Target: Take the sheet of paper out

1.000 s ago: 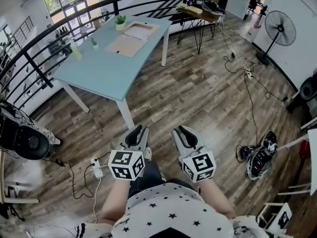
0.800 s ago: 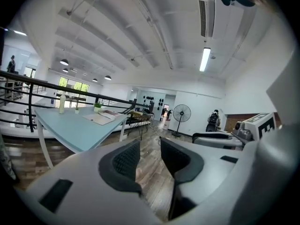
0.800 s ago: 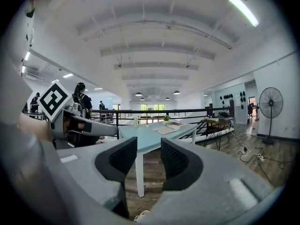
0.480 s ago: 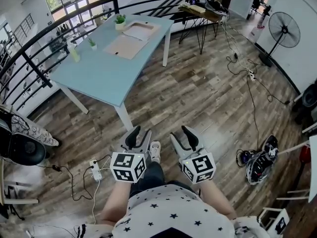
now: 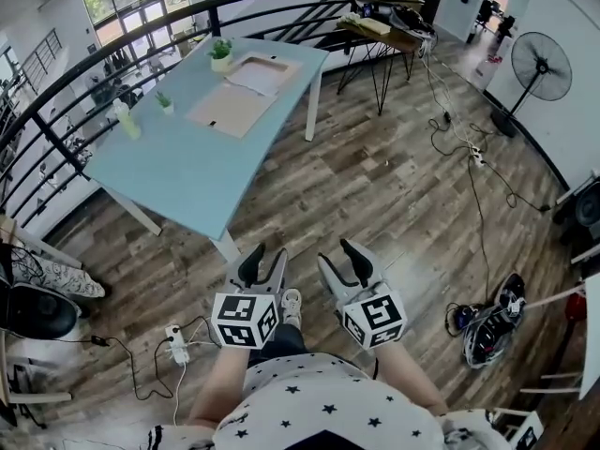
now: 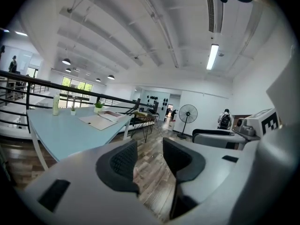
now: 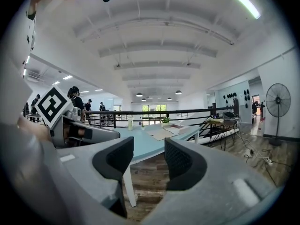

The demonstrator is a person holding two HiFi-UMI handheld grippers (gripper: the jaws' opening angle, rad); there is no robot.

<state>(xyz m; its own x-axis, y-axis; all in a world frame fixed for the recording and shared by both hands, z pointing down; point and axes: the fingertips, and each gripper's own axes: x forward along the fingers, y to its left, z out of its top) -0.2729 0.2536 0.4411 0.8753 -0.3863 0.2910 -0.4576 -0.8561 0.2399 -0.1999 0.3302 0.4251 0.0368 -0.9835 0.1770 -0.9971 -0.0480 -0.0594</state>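
Pale-blue table [image 5: 178,172] fills the upper left of the head view, and the papers sit at its far end. A tan folder [image 5: 230,109] lies flat there, and just beyond it is a shallow tray [image 5: 281,61] with a white sheet [image 5: 251,75] on top. I cannot tell from here whether the sheet to take out is that white one or something inside the folder.

The left gripper [image 5: 266,253] and right gripper [image 5: 336,256] are held low in front of the person over the wood floor [image 5: 394,186], well apart from the table's near corner. The jaws of both are opening, already wide, with nothing between them.

The folder lies ahead and to the left of both, so the left gripper is on the nearer side, though only slightly. Its long axis runs along the table's length, away from the person.

In my judgement the step in hand is the approach. The length of the table must be covered before any grip, probably along its right-hand long edge
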